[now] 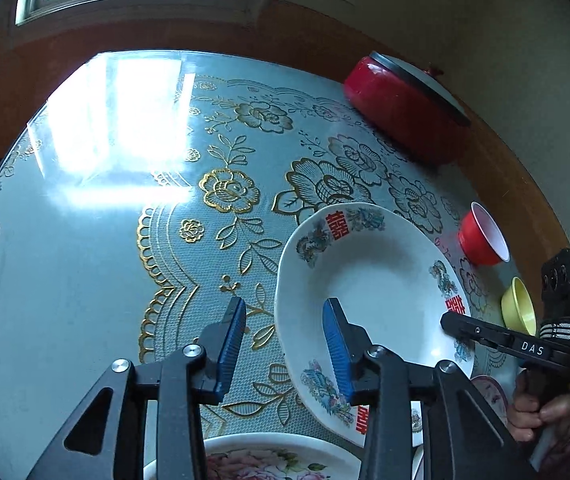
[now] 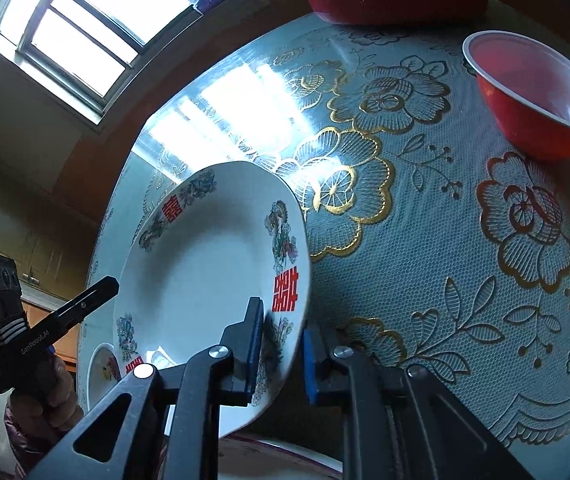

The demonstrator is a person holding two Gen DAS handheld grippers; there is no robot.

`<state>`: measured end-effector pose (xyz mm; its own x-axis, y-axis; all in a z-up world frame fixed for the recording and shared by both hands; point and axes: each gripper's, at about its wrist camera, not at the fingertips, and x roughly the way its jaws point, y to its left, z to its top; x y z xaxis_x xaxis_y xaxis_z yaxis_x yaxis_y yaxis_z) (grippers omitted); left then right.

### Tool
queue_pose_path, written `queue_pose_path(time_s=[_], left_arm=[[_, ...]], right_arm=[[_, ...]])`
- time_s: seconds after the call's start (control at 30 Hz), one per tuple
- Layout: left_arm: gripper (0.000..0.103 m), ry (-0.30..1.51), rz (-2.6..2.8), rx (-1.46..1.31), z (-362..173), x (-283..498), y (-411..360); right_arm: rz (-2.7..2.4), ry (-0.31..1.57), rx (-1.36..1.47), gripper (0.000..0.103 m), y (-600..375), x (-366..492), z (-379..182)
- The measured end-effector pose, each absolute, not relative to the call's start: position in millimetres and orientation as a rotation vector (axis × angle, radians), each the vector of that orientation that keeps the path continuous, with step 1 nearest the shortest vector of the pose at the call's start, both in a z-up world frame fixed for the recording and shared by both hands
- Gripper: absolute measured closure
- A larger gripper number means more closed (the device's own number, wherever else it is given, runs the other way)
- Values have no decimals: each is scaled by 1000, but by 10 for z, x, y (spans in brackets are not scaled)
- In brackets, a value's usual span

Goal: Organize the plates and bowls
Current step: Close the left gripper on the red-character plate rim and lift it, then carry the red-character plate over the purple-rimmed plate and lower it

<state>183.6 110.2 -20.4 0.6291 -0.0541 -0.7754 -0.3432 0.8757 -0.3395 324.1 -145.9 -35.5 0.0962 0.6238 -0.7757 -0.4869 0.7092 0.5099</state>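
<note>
The right gripper [image 2: 283, 354] pinches the rim of the white plate [image 2: 205, 264], tilted above the table [image 2: 425, 280]. The left gripper [image 1: 285, 348] is apart, touching nothing. It seems best to lower the plate slowly and flat.

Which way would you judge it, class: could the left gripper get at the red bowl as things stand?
Probably not directly. The lifted white plate, clamped at its rim by the right gripper, sits between the open left gripper and the red bowl; it would need to go around or over.
</note>
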Motion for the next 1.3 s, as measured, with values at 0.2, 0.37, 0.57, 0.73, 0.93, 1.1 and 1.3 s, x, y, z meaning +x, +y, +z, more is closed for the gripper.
queue_pose_path(time_s=[0.2,0.37,0.57,0.73,0.93,1.1,1.3], left_arm=[[65,944,120,-504,-360,2085,1077],[69,962,127,-501,-424,2197,1013],[74,957,116,-517,-368,2058,925],[74,941,137,-482,-302,1946,816],[79,895,131,-480,-210,1807,734],[79,895,128,-458,-206,1737,608],[79,862,110,-442,-132,1611,453]], right_arm=[[825,1264,169,83,-1456,3257,-436],[838,1248,153,82,-1404,3243,-438],[829,1229,122,80,-1446,3197,-350],[844,1220,118,80,-1489,3142,-298],[881,1185,112,83,-1566,3090,-192],[882,1181,92,83,-1648,3014,-214],[892,1137,82,83,-1785,2884,-135]])
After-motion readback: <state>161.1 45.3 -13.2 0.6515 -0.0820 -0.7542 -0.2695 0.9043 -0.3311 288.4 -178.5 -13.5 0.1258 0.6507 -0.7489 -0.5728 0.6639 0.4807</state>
